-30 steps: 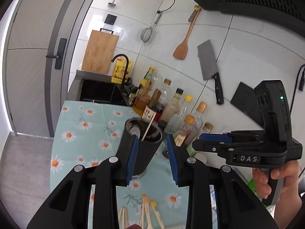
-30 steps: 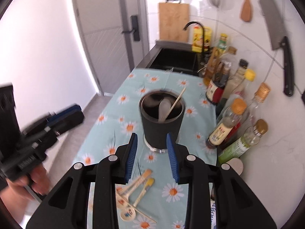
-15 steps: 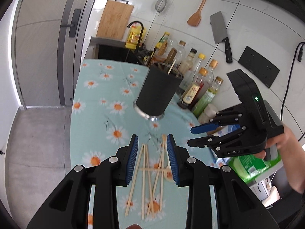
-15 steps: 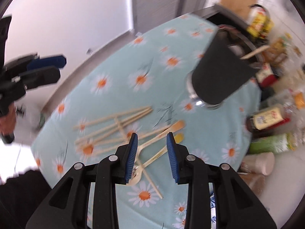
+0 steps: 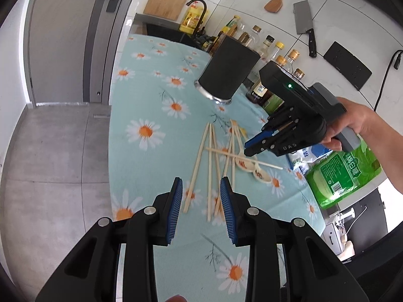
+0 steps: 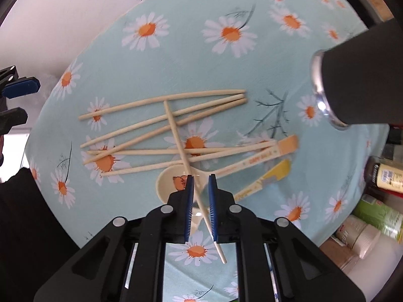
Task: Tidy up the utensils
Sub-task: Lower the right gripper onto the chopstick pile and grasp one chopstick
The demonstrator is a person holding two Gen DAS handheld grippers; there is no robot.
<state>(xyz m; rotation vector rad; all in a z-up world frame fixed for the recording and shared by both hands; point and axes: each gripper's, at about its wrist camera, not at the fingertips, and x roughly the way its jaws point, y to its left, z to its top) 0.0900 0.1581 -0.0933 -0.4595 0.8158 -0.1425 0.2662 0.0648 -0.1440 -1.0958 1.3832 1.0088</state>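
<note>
Several wooden chopsticks [image 6: 161,115] and two cream spoons [image 6: 173,181] lie in a loose pile on the daisy tablecloth [image 6: 126,58]. One chopstick [image 6: 176,130] lies crosswise over the pile. My right gripper [image 6: 200,178] is low over it, jaws narrowly apart with this chopstick between them, not clamped. The black utensil holder [image 6: 362,80] stands to the upper right. In the left wrist view, my left gripper [image 5: 201,186] is open and empty above the near ends of the chopsticks [image 5: 201,156], with the right gripper [image 5: 254,148] over the spoons [image 5: 243,163] and the holder [image 5: 228,73] beyond.
Sauce and oil bottles [image 5: 272,58] line the wall behind the holder. A green plastic bag [image 5: 342,173] lies at the cloth's right edge. A sink [image 5: 171,31] is at the far end. The counter edge drops to the floor [image 5: 55,151] on the left.
Both grippers have pulled back from the holder and tilted down to the utensil pile. The right gripper has dropped close onto the crosswise chopstick and narrowed its jaws.
</note>
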